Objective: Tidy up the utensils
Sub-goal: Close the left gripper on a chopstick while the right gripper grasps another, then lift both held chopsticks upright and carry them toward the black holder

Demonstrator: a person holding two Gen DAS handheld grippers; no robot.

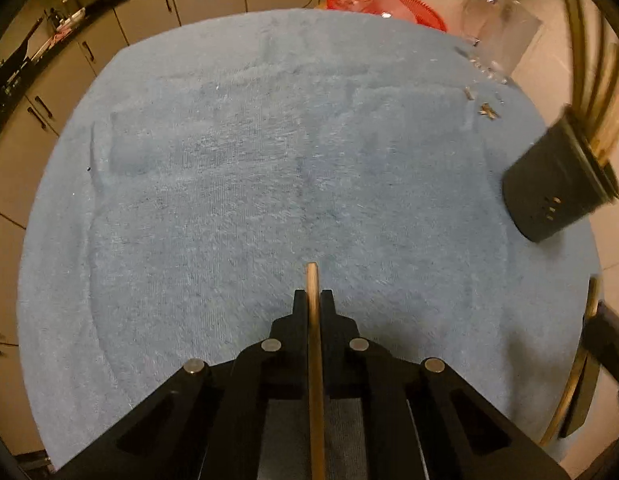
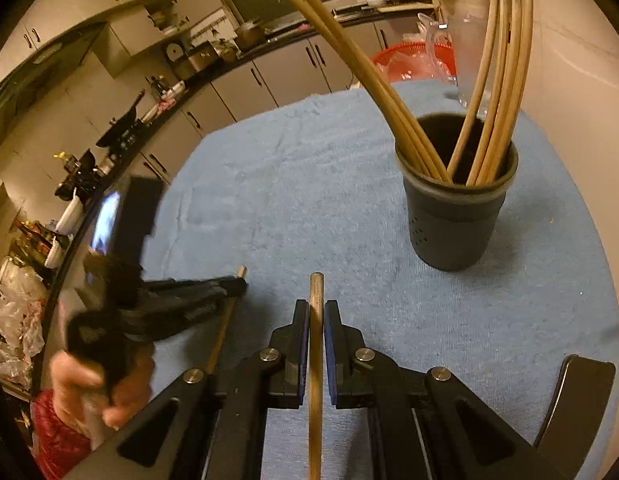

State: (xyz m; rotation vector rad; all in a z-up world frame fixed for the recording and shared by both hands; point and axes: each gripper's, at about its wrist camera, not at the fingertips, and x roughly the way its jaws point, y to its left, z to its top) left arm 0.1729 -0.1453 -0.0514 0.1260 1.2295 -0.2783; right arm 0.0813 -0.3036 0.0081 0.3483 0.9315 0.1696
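Wooden chopstick (image 1: 312, 320) clamped in left gripper (image 1: 313, 300); right gripper (image 2: 316, 312) clamps another chopstick (image 2: 316, 340). Only the right wrist view shows inside the dark holder (image 2: 455, 216): more chopsticks (image 2: 493, 92).

A dark grey utensil cup (image 2: 455, 208) with small holes in its wall is stood upright near the far right edge of the counter; several pale wooden chopsticks (image 2: 497, 92) are leaned in it, splayed to both sides. Two more wooden chopsticks (image 2: 315, 360) (image 2: 223, 324) are held above the near edge.
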